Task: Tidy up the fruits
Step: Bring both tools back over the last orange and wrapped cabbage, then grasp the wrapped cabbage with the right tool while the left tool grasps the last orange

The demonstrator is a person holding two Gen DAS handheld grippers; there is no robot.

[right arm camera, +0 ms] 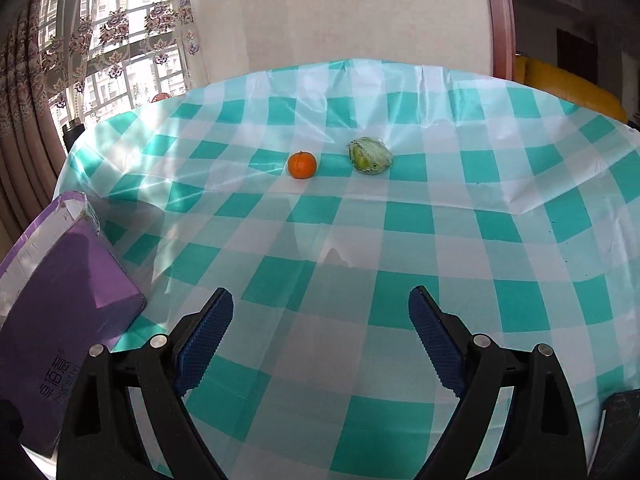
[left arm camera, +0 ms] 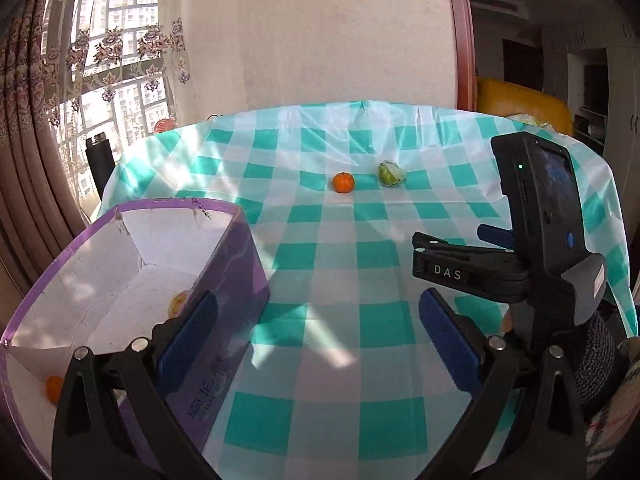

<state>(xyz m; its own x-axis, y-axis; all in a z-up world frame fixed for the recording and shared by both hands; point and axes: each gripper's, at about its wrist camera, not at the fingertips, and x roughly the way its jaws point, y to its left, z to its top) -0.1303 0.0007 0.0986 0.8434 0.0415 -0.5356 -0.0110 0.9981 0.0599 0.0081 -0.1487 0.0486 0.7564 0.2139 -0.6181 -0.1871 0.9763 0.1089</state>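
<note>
A tabletop (right arm camera: pixel 400 240) covered with a teal-and-white checked cloth is seen in both wrist views. Toward its far edge, roughly midway across, an orange mandarin (right arm camera: pixel 302 165) is placed, and a green fruit in a clear wrapper (right arm camera: pixel 370 156) is set near it on the right, the two apart. At the tabletop's near left corner a purple box (left arm camera: pixel 224 280) with a white interior is stood open. Inside it a small orange fruit (left arm camera: pixel 54 388) is seen at the near end, and a yellowish fruit (left arm camera: pixel 178 306) is partly hidden behind a blue pad further in.

The left hand-held gripper (left arm camera: pixel 316 340) is held released, its jaws wide apart with nothing between them; its left finger is seen in front of the box's right wall, though contact cannot be judged. The right hand-held gripper (right arm camera: pixel 320 336) is likewise held released over bare cloth near the front edge, with nothing between its pads. In the left wrist view the right hand-held gripper's black body is seen on the right side.
</note>
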